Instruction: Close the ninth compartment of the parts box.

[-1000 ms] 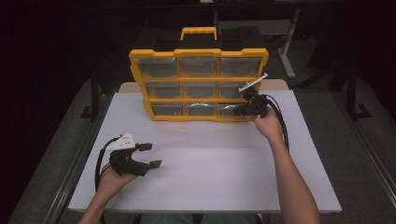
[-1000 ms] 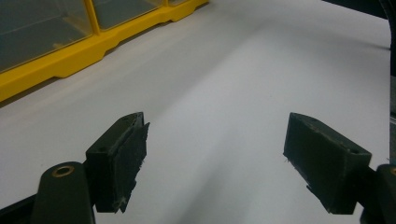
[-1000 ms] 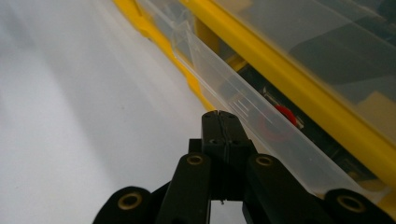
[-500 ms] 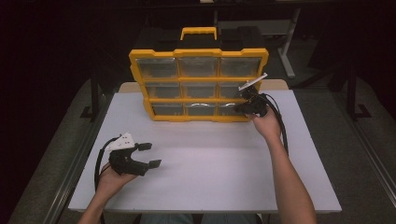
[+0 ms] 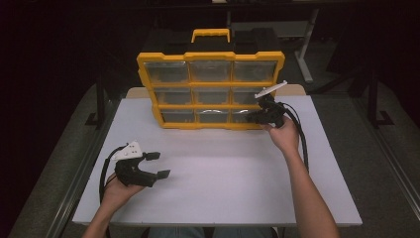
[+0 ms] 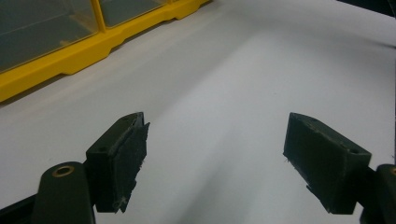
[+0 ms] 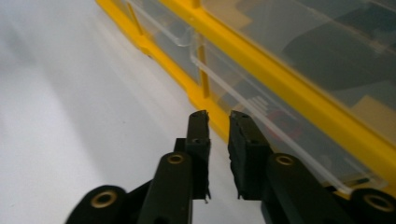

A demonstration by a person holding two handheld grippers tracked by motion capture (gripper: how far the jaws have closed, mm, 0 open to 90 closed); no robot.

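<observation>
Yellow drawer organiser (image 5: 210, 89) standing upright at the far middle of the white desk (image 5: 223, 173), its three rows of clear drawers facing the person and a carry handle (image 5: 211, 33) on top. The frame looks like rigid plastic and the drawers thin, smooth and probably slippery; a drawer is best taken by the clear lip (image 7: 243, 100) along its front edge, the whole case by the handle. Contents are too dim to identify, so weight cannot be judged. Right hand-held gripper (image 7: 218, 119) at the bottom-right drawer (image 5: 247, 115), jaws nearly together with a slim gap, nothing visibly between them, tips just beside the lip. Left hand-held gripper (image 6: 215, 158) held low over bare desk near the front left, well apart from the organiser, jaws spread wide and empty.
</observation>
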